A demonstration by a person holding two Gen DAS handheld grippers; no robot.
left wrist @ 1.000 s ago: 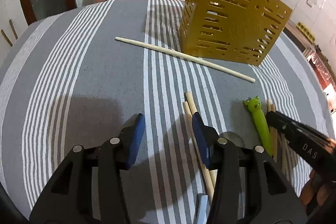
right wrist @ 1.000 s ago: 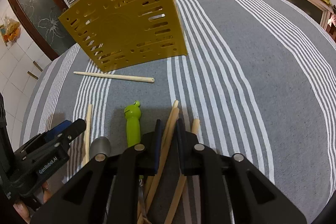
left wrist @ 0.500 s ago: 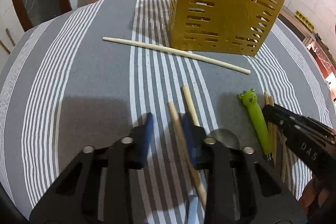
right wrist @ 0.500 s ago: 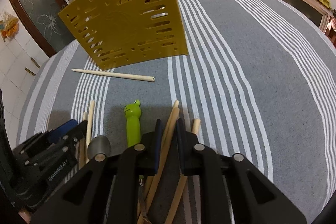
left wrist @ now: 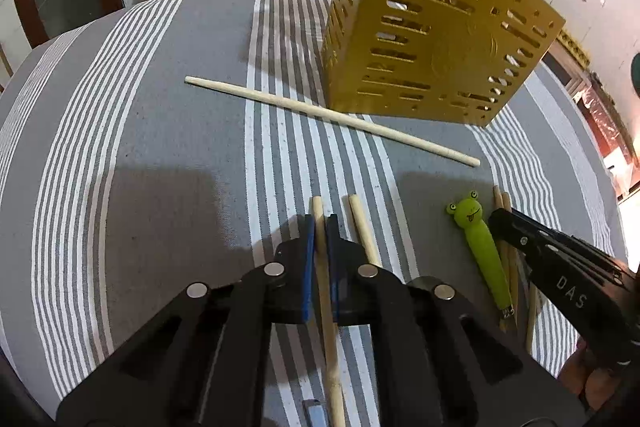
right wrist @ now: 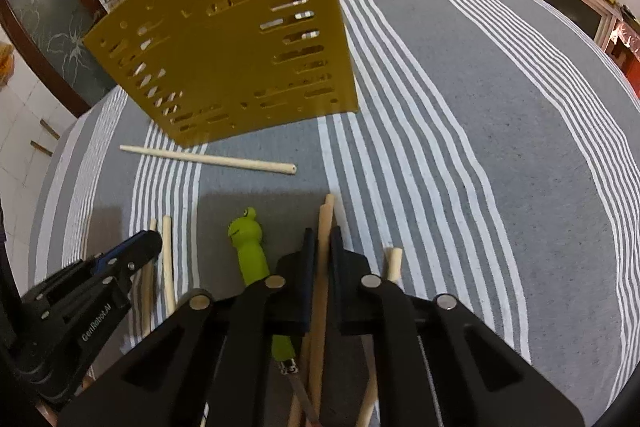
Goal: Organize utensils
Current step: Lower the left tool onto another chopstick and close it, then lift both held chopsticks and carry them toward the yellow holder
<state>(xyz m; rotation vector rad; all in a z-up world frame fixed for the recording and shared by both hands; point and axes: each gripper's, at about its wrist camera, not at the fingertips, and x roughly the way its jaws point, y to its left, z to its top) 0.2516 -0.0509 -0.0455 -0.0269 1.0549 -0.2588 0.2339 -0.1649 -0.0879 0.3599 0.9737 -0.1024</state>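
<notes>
"GenRobot.AI" on left hand-held gripper (right wrist: 150, 241); "DAS" on right hand-held gripper (left wrist: 496, 221)

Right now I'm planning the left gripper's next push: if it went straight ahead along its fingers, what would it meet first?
The left gripper, shut on a chopstick, points across bare striped cloth toward the lone long chopstick; that likely comes first, the yellow holder behind, though height is unclear.

White letters "DAS" stand on the side of the black two-finger right gripper (left wrist: 498, 223), seen in the left wrist view low at the right edge; the letters run along its body and may be part of a longer word. In the right wrist view, the black left gripper with blue finger pads (right wrist: 150, 243) bears the white word "GenRobot.AI" along its side.
</notes>
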